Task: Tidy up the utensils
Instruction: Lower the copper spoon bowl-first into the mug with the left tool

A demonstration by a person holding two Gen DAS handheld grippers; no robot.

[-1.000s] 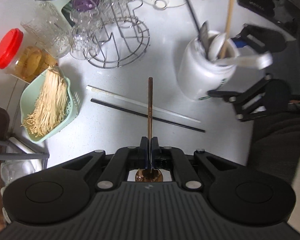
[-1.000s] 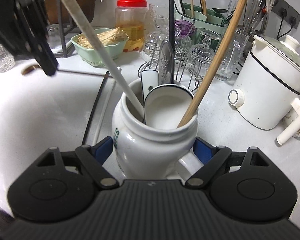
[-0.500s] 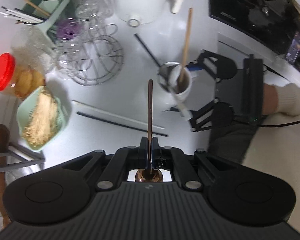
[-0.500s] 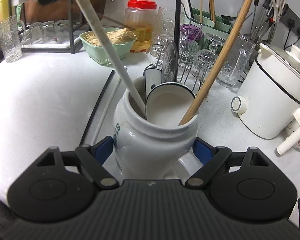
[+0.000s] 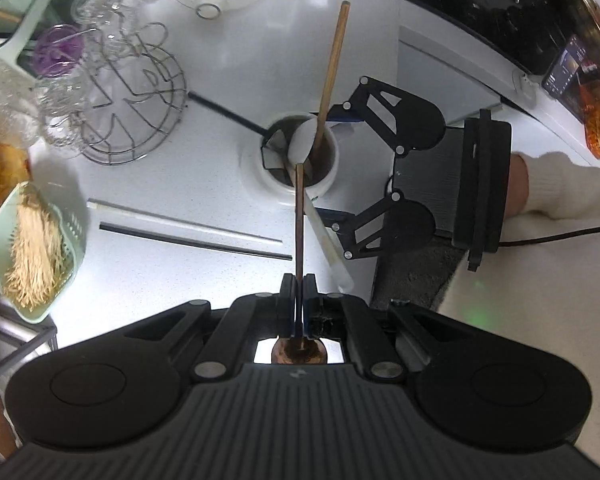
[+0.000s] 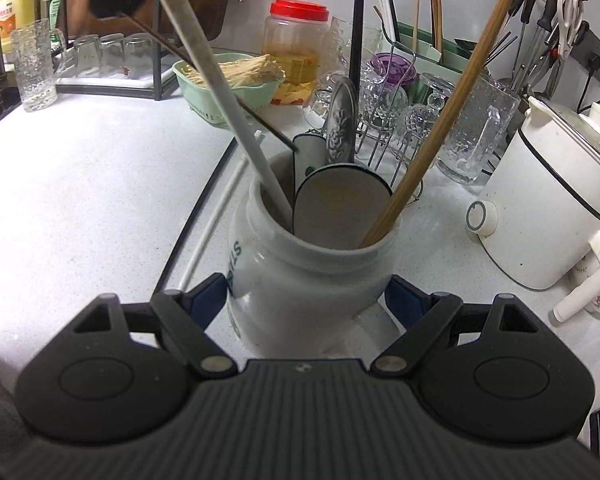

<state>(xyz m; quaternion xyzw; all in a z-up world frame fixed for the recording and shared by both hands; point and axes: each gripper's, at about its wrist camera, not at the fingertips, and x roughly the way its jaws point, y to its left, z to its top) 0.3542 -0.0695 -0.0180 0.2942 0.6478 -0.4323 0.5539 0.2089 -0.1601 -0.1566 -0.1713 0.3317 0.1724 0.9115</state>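
on the white utensil jar (image 6: 300, 280), dark green capitals run up its left side (only "st" reads clearly). left of the jar, the yellow bottle's (image 6: 14, 4) label is illegible.

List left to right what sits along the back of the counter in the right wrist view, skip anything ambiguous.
Textured glass tumbler → green basket of noodles → red-lidded jar → wire glass rack → glass mug → white electric cooker.
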